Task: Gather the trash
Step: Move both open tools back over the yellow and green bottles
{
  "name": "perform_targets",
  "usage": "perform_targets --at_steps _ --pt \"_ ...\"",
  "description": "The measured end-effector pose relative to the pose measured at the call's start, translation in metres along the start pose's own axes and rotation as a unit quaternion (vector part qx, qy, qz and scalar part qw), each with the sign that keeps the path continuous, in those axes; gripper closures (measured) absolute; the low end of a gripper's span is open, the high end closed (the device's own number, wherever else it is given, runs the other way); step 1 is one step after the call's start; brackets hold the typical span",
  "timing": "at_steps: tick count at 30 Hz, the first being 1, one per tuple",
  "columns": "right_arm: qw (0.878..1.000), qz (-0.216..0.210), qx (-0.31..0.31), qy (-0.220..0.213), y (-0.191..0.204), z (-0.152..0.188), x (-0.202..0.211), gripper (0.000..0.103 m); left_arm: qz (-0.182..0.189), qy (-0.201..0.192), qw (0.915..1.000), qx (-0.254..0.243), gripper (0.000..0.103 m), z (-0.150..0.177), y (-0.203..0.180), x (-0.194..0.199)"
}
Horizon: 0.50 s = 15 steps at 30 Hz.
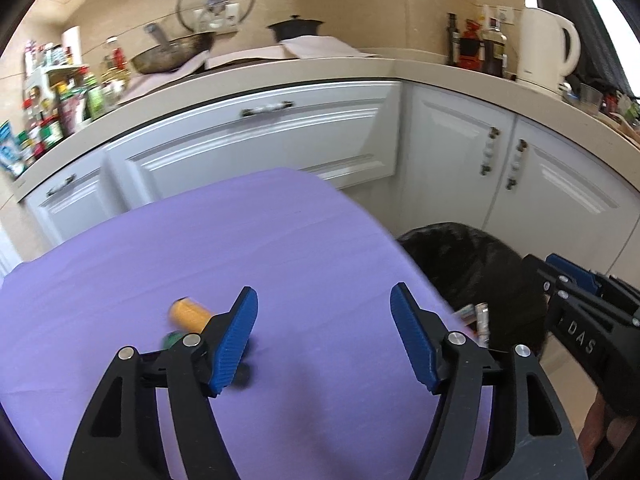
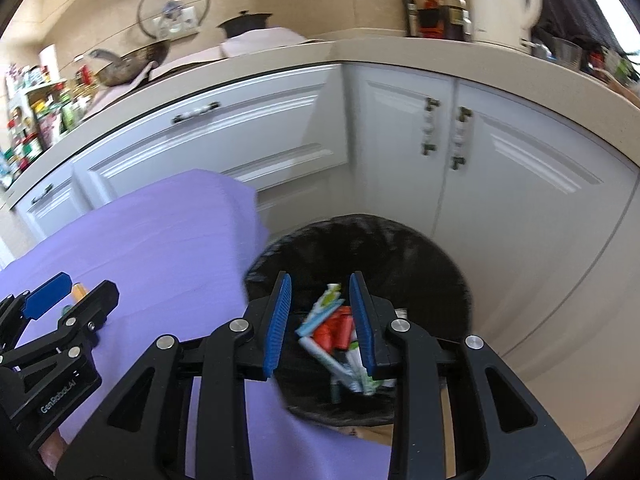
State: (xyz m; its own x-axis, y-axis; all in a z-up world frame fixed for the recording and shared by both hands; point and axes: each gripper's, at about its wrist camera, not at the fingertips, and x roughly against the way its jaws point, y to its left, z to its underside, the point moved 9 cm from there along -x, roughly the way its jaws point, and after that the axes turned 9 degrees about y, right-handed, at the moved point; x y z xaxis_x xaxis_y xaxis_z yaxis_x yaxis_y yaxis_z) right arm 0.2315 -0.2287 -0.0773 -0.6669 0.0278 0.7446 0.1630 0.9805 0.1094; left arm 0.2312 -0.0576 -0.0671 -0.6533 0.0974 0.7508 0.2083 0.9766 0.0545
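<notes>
On the purple tablecloth (image 1: 240, 240) lies an orange cylinder (image 1: 188, 314) with a small green item (image 1: 172, 338) beside it, just left of my left gripper's left finger. My left gripper (image 1: 324, 292) hovers over the cloth, open and empty. Right of the table stands a black-lined trash bin (image 2: 440, 264) holding several wrappers and tubes (image 2: 332, 328). My right gripper (image 2: 321, 276) hangs above the bin, its jaws a narrow gap apart with nothing pressed between the pads; the trash shows through the gap, down in the bin. The right gripper (image 1: 560, 276) also shows at the edge of the left wrist view.
White kitchen cabinets (image 2: 400, 140) wrap around behind the table and bin. The counter above carries a white kettle (image 1: 548, 48), bottles, a pan (image 1: 172, 52), a dark pot and a spice rack at the far left. The table's right edge sits close to the bin.
</notes>
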Motion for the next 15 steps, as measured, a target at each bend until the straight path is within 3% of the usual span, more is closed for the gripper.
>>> perform_targets --at_steps 15 --pt "0.994 -0.062 0.082 0.032 0.114 0.017 -0.012 0.073 -0.081 0.026 0.9918 0.095 0.033 0.05 0.134 0.018"
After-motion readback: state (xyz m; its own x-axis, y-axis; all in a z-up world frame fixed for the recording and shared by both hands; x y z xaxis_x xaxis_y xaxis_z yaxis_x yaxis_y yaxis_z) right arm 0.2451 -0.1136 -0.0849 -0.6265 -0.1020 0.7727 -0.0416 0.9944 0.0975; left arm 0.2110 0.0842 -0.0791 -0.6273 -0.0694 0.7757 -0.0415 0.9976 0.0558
